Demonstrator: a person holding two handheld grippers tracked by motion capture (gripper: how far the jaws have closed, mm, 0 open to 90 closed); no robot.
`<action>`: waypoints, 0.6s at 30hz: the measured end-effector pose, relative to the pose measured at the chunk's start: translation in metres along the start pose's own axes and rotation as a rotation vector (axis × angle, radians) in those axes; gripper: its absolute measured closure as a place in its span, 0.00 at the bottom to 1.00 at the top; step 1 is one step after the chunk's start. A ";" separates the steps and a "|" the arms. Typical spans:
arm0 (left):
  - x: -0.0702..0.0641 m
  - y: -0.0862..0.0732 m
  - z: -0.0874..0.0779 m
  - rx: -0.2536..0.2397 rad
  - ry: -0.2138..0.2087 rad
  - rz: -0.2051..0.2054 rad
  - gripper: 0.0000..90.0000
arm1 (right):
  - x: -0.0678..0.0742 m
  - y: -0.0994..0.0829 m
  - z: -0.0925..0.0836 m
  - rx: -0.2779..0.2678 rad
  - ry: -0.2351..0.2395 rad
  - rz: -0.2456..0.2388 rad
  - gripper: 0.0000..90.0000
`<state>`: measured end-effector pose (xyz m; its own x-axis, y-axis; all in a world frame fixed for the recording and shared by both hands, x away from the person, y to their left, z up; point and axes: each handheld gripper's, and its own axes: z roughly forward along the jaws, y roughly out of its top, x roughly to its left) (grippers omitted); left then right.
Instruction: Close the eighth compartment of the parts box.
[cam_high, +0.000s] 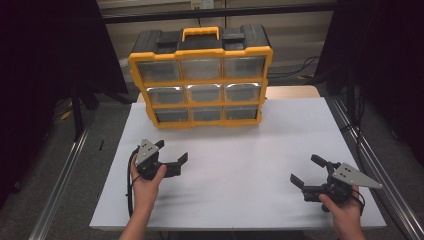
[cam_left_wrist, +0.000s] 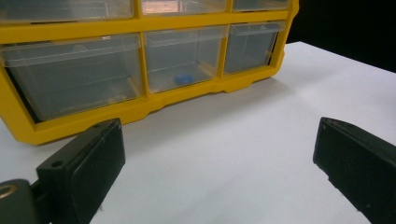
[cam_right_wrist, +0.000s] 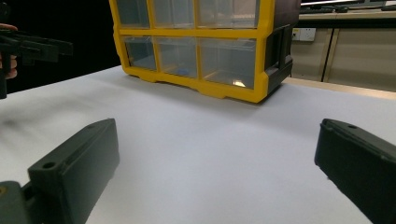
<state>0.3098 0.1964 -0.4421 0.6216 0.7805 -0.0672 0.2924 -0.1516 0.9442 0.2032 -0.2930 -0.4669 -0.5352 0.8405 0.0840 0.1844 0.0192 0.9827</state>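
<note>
The yellow drawer organizer (cam_high: 201, 75) stands upright at twelve o'clock on the white bench (cam_high: 240, 165), its nine clear drawers facing the person, all apparently pushed in. Both grippers sit well apart from it, low over the near half of the bench: the left gripper (cam_high: 172, 152) at about eight o'clock, the right gripper (cam_high: 305, 170) at about four o'clock.

The main risk, as I judge it, is the cabinet itself. It is tall and only rests on the bench, so a one-sided pull on a drawer could drag or tip the whole unit forward unless the other gripper steadies the frame. The drawer fronts are smooth clear plastic with shallow lips, so the fingers could slip off, or clamp two neighbouring drawers at once. A small blue thing (cam_left_wrist: 182, 78) lies in the bottom middle drawer (cam_left_wrist: 180, 58); what it is I cannot tell through the plastic. A sharp tug could send it rolling or spill it.

In the left gripper view the fingers (cam_left_wrist: 91, 163) stand spread wide, with nothing between them but bare bench. In the right gripper view the fingers (cam_right_wrist: 81, 161) are equally wide apart and hold nothing. Neither pair touches the organizer.
</note>
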 end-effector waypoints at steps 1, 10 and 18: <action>0.000 0.000 -0.002 0.007 0.010 0.001 0.03 | 0.000 0.000 0.000 0.001 0.000 0.002 0.00; 0.005 -0.004 -0.009 0.002 0.008 -0.011 0.02 | 0.000 0.000 0.001 -0.002 0.001 -0.003 0.00; 0.006 -0.006 -0.013 0.002 0.009 -0.009 0.02 | 0.000 0.000 0.001 -0.001 0.002 -0.003 0.00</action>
<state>0.3022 0.2100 -0.4440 0.6124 0.7872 -0.0723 0.2990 -0.1460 0.9430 0.2040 -0.2922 -0.4674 -0.5376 0.8393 0.0817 0.1822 0.0210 0.9830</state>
